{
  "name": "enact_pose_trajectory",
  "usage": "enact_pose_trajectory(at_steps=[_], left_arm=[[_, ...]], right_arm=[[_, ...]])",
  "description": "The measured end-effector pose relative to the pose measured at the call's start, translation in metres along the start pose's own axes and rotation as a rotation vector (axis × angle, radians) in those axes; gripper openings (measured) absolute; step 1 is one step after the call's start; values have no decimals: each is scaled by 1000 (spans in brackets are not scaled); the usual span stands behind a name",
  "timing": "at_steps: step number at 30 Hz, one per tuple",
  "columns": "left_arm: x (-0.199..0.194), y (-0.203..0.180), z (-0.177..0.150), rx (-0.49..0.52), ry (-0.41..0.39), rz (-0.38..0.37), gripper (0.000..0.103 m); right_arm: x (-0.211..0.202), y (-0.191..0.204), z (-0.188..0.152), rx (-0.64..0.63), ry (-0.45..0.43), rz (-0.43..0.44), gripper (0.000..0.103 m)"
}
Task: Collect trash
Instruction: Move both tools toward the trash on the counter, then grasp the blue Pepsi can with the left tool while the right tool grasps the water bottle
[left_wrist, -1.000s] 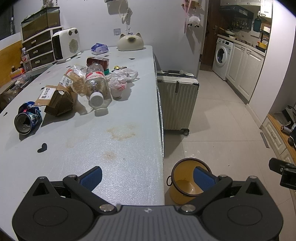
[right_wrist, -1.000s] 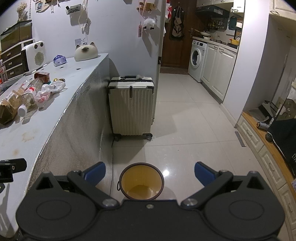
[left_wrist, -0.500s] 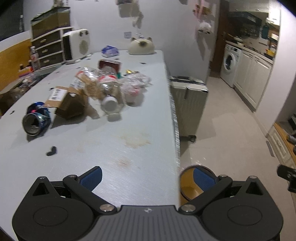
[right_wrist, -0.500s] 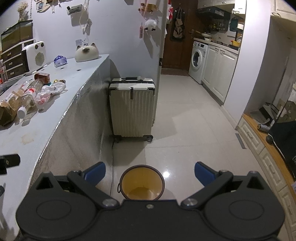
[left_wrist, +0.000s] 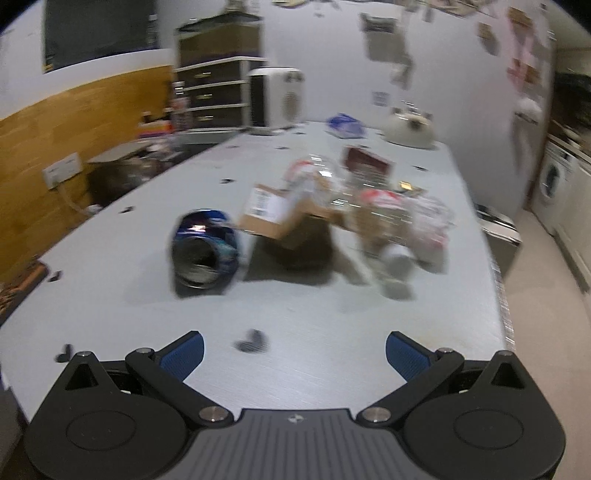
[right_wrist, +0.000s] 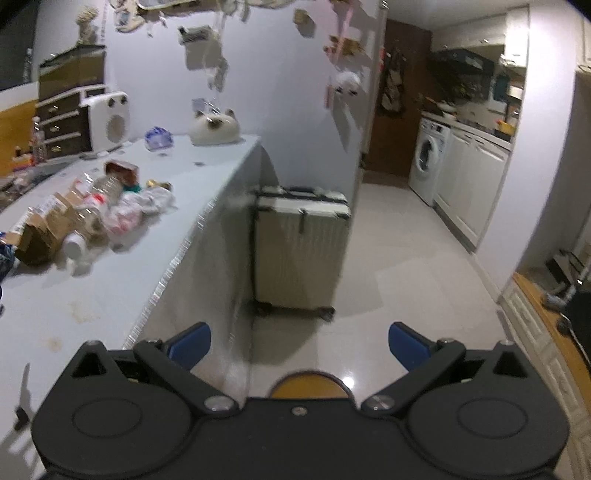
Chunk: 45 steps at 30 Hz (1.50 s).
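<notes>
Left gripper (left_wrist: 294, 352) spread wide, empty, above the table (left_wrist: 332, 325). Right gripper (right_wrist: 299, 345) likewise wide, empty, over the yellow bin (right_wrist: 309, 384). Far ahead: crushed can (left_wrist: 204, 252), cardboard box (left_wrist: 280, 218), bottle (left_wrist: 384, 229).

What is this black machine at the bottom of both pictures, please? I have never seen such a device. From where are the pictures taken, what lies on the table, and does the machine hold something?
There is no robot here. A person carries two hand-held grasping tools, one in each hand, and each tool has a wide-angle camera looking forward along its two blue-tipped fingers.

One picture comes from the left claw, above the grey table. The other comes from the right claw, beside the table edge, over the floor.

On the table lie a crushed blue can, a torn cardboard box, a plastic bottle and a crumpled plastic bag. The left picture is blurred.

A yellow bin stands on the floor below the right claw.

Both claws are open and hold nothing.
</notes>
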<state>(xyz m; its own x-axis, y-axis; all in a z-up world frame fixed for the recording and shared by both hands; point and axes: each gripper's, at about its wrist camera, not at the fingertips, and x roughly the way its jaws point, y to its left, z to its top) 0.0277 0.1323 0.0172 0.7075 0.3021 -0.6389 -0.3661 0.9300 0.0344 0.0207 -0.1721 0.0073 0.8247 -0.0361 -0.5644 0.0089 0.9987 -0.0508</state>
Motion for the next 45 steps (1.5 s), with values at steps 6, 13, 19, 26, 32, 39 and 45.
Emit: enact_pose_trajectory(at_steps=[6,13,19,26,32,39,45], left_arm=[[20,40,8,-78,-4,76,103],[38,79,8,-147,-29,91,103],[49,110,13,-228,1,93,103],[57,124,17,-232,-21,65,103],[73,121,31,-222,-42,22,103],[101,117,57,-147,-93,8,102],[131,114,78,-95,-108,-3,97]], right_arm=[[12,30,18,2,-82,150,103],[32,72,40,-20,-148,340,103],[58,122,52,-38,-182,398,103],[94,179,62,-35,-113,493,83],[132,211,62,-24,-19,542,61],[132,206,55,-4,10,558,32],[113,182,41,-1,28,591,31]])
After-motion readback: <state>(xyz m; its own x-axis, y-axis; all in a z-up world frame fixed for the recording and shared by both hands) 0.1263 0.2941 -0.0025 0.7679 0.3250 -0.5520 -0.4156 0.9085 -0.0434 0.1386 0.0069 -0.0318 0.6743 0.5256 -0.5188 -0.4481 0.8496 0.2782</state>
